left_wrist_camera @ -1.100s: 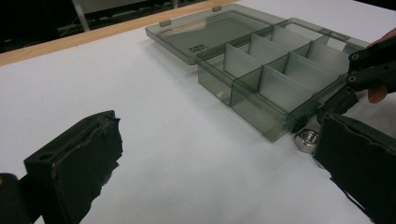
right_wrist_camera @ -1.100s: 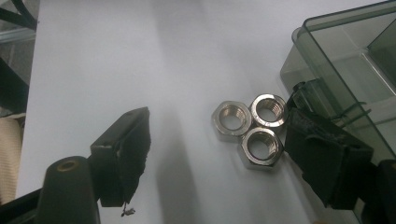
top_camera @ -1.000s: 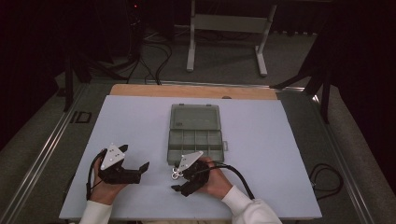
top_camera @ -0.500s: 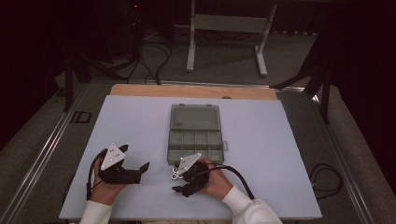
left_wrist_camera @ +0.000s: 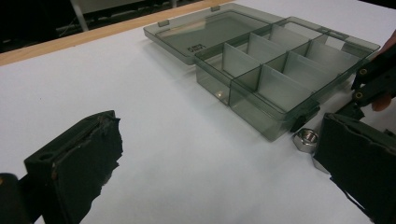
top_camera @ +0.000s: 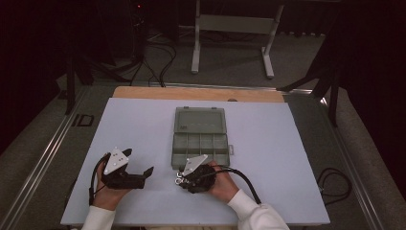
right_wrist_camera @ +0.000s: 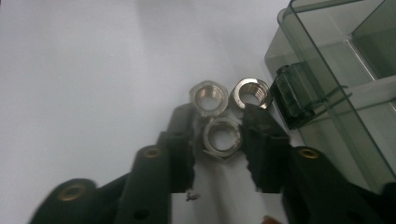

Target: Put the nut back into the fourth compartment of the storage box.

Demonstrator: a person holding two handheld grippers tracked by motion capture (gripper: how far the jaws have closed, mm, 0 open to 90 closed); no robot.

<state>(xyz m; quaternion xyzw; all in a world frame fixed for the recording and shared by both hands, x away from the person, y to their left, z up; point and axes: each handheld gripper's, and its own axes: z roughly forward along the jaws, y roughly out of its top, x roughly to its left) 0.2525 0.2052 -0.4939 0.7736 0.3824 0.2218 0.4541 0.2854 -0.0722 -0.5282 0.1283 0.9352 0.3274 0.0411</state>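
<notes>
Three steel hex nuts lie on the white table just off the near-left corner of an open smoky-grey compartment box (top_camera: 200,136) (right_wrist_camera: 345,70). My right gripper (right_wrist_camera: 219,140) (top_camera: 181,179) points at them. Its jaws have just been closing and now press on both sides of the nearest nut (right_wrist_camera: 223,137). The other two nuts (right_wrist_camera: 210,95) (right_wrist_camera: 251,93) sit side by side just past the fingertips, one against the box latch (right_wrist_camera: 294,91). My left gripper (top_camera: 139,162) (left_wrist_camera: 219,158) rests on the table to the left, open with nothing between its jaws. One nut (left_wrist_camera: 304,137) shows beside its right jaw.
The box (left_wrist_camera: 280,70) has several empty compartments, and its lid lies flat on the far side. A wooden strip (top_camera: 198,93) edges the back of the white table (top_camera: 119,124). Cables (top_camera: 335,184) and a metal stand (top_camera: 234,24) are on the floor beyond.
The right gripper's jaws have narrowed onto a nut. Both hands have stayed where they were.
</notes>
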